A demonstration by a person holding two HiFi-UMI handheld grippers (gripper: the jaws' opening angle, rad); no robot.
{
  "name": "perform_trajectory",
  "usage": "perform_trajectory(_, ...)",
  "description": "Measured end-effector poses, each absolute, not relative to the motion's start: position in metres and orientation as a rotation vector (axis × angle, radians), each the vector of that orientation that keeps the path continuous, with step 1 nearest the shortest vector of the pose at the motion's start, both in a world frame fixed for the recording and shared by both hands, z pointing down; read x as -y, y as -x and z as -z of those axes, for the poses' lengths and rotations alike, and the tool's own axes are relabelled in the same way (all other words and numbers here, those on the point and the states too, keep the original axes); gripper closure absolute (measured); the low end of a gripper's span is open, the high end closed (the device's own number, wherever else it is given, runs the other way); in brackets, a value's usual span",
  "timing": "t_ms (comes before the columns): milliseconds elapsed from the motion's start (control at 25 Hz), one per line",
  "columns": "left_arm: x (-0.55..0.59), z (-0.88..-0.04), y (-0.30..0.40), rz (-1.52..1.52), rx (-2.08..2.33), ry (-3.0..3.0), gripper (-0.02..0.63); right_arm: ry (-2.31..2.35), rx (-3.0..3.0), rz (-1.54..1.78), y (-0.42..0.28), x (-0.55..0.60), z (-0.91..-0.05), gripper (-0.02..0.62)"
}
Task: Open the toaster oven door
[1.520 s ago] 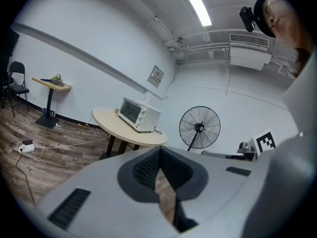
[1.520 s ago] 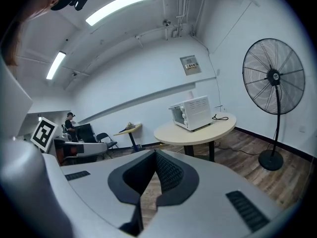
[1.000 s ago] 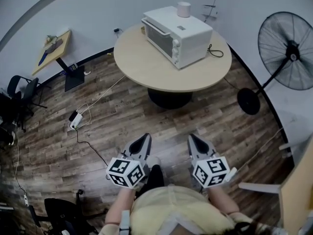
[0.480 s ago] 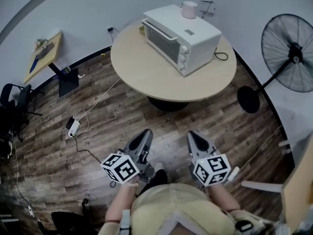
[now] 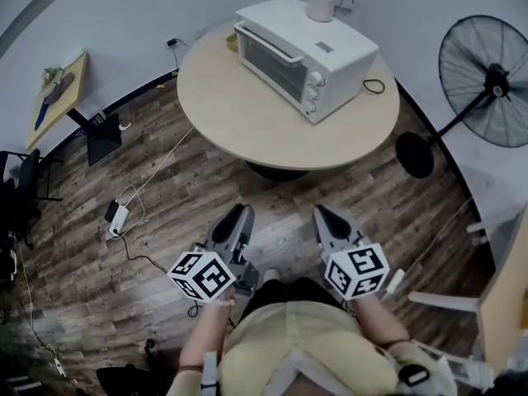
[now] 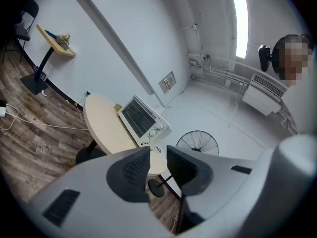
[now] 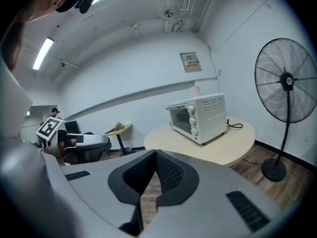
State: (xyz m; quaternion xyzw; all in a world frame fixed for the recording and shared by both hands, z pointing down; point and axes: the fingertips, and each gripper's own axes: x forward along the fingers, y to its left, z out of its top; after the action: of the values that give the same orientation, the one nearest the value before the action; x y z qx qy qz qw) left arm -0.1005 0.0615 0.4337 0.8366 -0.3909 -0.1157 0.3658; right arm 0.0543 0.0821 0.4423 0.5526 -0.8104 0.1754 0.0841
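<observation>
I hold the left gripper (image 5: 237,214), jaws just opening, empty; the right gripper (image 5: 322,213) clenched, empty. White boxy metal toaster oven (image 5: 307,46): door closed.

Flat, cool light from ceiling strip lights (image 6: 239,24), which glare white in both gripper views, leaves only a soft shadow under the round table (image 5: 247,114), the white toaster oven (image 5: 309,44) is sharp, and every picture bends and darkens toward its rim.
</observation>
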Motion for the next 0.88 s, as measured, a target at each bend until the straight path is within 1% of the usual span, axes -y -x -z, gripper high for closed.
perform_trajectory(280,-0.033,-0.418,0.102,0.494,0.949,-1.992,0.486,-1.649,2.427,-0.481,-0.036,-0.058,-0.437,0.592)
perform_trajectory(480,-0.01,-0.42,0.107,0.526,1.004,-1.919,0.46,-1.651,2.427,-0.493,-0.041,-0.035,-0.441,0.592)
perform_trajectory(720,0.031,-0.419,0.097,0.581,0.964,-1.837,0.454,-1.624,2.443,-0.497,-0.044,-0.004,-0.445,0.592)
perform_trajectory(880,0.066,-0.414,0.079,0.565,0.978,-1.836,0.449,-1.626,2.446,-0.484,-0.052,0.025,-0.443,0.592)
